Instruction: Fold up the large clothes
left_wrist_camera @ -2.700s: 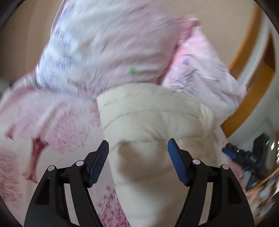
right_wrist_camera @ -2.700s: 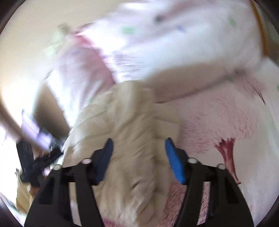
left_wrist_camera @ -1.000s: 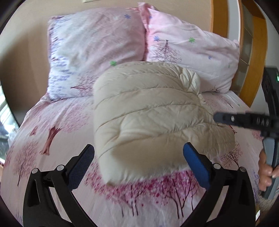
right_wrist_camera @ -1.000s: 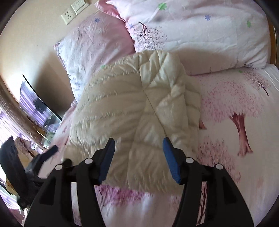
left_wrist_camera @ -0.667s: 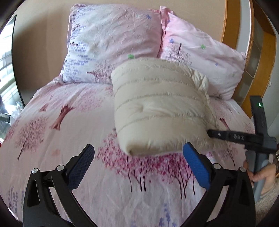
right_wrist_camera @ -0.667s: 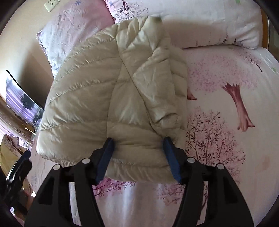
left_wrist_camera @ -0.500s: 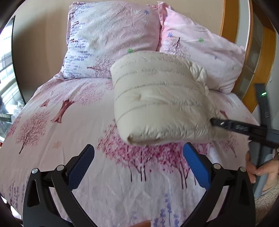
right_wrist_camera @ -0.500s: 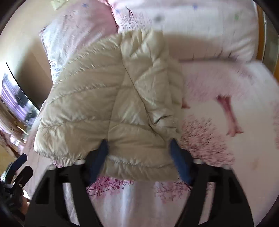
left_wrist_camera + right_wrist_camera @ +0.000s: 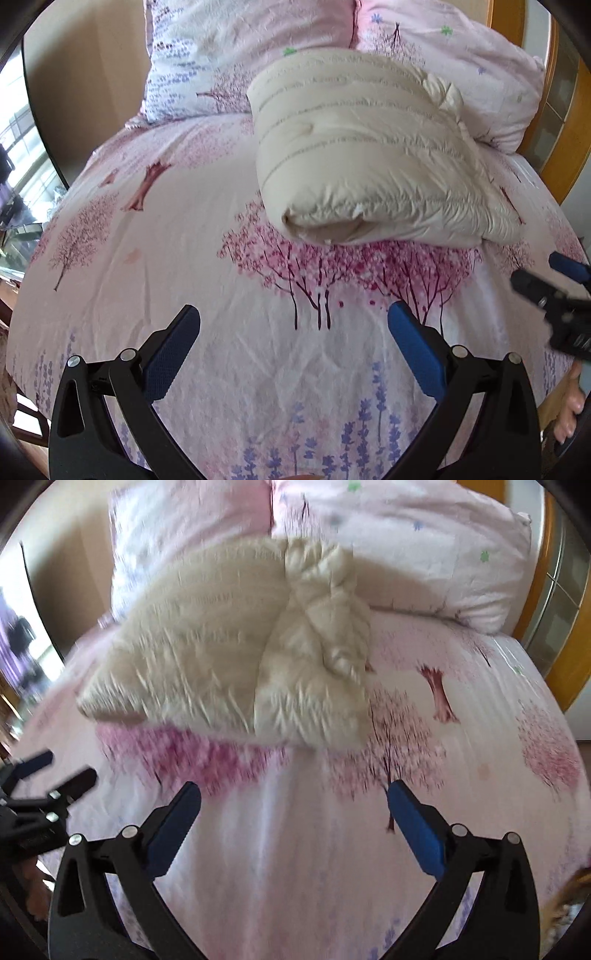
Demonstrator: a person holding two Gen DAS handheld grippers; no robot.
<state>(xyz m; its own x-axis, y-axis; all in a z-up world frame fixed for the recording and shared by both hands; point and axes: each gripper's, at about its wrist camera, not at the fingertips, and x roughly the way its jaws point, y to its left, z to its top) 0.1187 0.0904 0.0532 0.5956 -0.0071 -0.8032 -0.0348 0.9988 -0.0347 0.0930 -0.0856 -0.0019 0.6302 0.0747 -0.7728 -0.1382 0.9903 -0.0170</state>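
Observation:
A cream quilted puffer jacket (image 9: 369, 147) lies folded into a thick bundle on the pink tree-print bedsheet (image 9: 184, 258), near the pillows. It also shows in the right wrist view (image 9: 236, 646), blurred. My left gripper (image 9: 293, 325) is open and empty, held above the sheet well in front of the jacket. My right gripper (image 9: 293, 805) is open and empty too, also back from the jacket. The right gripper shows at the right edge of the left wrist view (image 9: 554, 291); the left gripper shows at the left edge of the right wrist view (image 9: 44, 775).
Two pink patterned pillows (image 9: 251, 48) (image 9: 461, 62) lean against the wall behind the jacket. A wooden bed frame (image 9: 561, 147) rises at the right. A window and furniture (image 9: 14, 177) are past the bed's left edge.
Both grippers have pulled back from the jacket toward the foot of the bed. The right gripper's jaws have opened wider. The folded jacket stays lying on the sheet.

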